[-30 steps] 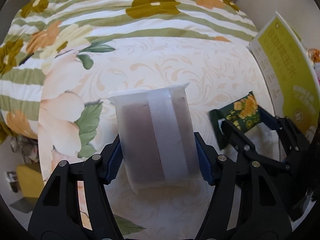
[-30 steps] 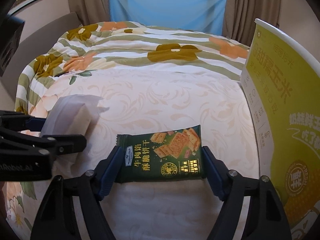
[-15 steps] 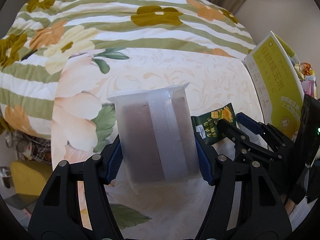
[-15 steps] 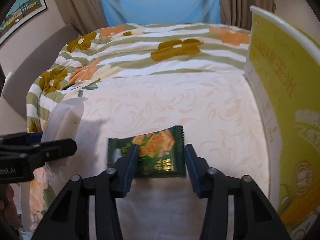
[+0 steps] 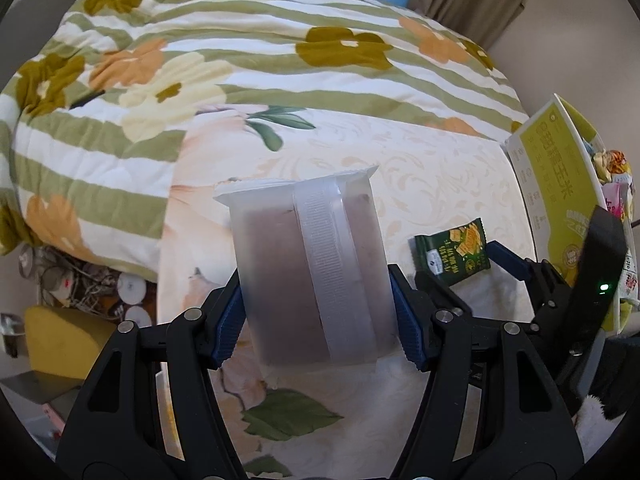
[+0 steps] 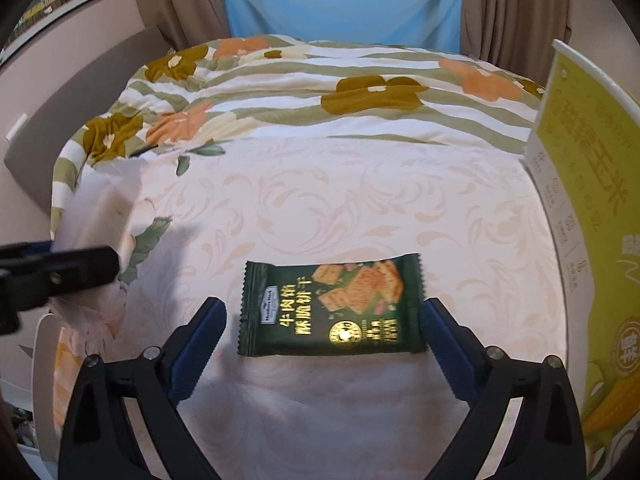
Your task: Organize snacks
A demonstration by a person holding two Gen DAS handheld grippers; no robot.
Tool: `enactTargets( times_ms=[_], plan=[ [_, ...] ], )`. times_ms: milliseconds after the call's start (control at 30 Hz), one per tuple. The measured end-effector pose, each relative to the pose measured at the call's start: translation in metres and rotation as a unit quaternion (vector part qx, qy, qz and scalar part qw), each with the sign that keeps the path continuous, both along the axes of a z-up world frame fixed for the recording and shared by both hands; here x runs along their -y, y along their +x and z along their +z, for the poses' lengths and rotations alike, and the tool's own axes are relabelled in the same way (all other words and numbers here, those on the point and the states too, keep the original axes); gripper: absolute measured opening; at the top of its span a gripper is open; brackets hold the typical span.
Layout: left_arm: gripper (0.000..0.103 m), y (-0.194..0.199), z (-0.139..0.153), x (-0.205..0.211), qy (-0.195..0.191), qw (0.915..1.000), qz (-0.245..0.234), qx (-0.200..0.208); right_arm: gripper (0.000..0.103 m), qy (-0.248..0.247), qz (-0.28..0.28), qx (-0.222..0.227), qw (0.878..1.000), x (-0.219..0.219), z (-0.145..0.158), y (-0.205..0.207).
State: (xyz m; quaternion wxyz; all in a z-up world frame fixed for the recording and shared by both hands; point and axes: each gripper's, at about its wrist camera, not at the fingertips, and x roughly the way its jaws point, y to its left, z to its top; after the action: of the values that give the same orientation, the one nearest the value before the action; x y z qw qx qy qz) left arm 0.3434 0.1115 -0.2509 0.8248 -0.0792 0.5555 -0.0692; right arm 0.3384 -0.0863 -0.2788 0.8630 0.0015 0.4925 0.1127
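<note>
On the near part of the bed [image 6: 360, 200], my right gripper [image 6: 322, 342] is opening around the green cracker packet [image 6: 332, 308], which lies flat. My left gripper [image 5: 318, 316] stays clamped on the frosted white packet [image 5: 308, 268]. I should lift straight away without nudging the crackers.

Green cracker packet [image 6: 334, 306] flat; frosted pouch [image 5: 310, 268] upright.

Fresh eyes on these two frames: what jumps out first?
The frosted white snack pack, clamped in the left tongs, fills the centre of the left wrist view. The dark green biscuit packet lies on the cream bedsheet between the opening right tongs. A yellow-green box stands at right.
</note>
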Motion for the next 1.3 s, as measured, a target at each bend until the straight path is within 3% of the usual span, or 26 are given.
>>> enactTargets(
  times_ms=[167, 600, 667, 700, 800, 1100, 1300],
  plan=[
    [0.061, -0.002, -0.001, -0.003, -0.002, 1.0000, 0.006, -0.003, 0.101, -0.055, 0.009, -0.008, 0.998, -0.013, -0.009, 0.005],
    [0.061, -0.002, -0.005, 0.005, -0.007, 0.9999, 0.000, -0.008, 0.102, -0.046, 0.056, 0.022, 0.997, 0.003, -0.012, 0.009],
    [0.061, -0.003, -0.007, 0.003, -0.008, 0.9999, 0.000, -0.010, 0.095, -0.046, 0.057, 0.029, 0.997, 0.005, -0.011, 0.005],
    [0.061, -0.003, -0.007, 0.003, -0.008, 0.9999, 0.001, -0.010, 0.084, -0.044, 0.055, 0.035, 0.997, 0.007, -0.010, 0.003],
    [0.061, -0.003, -0.007, 0.003, -0.008, 0.9999, 0.001, -0.010, 0.070, -0.033, 0.046, 0.044, 0.997, 0.017, -0.006, 0.000],
    [0.061, -0.005, 0.000, 0.010, -0.010, 0.9999, -0.006, -0.006, 0.058, -0.021, 0.034, 0.051, 0.998, 0.022, 0.003, -0.002],
    [0.061, -0.005, 0.014, 0.013, -0.013, 0.9998, -0.012, 0.007, 0.058, -0.005, 0.018, 0.057, 0.998, 0.028, 0.018, -0.003]
  ],
)
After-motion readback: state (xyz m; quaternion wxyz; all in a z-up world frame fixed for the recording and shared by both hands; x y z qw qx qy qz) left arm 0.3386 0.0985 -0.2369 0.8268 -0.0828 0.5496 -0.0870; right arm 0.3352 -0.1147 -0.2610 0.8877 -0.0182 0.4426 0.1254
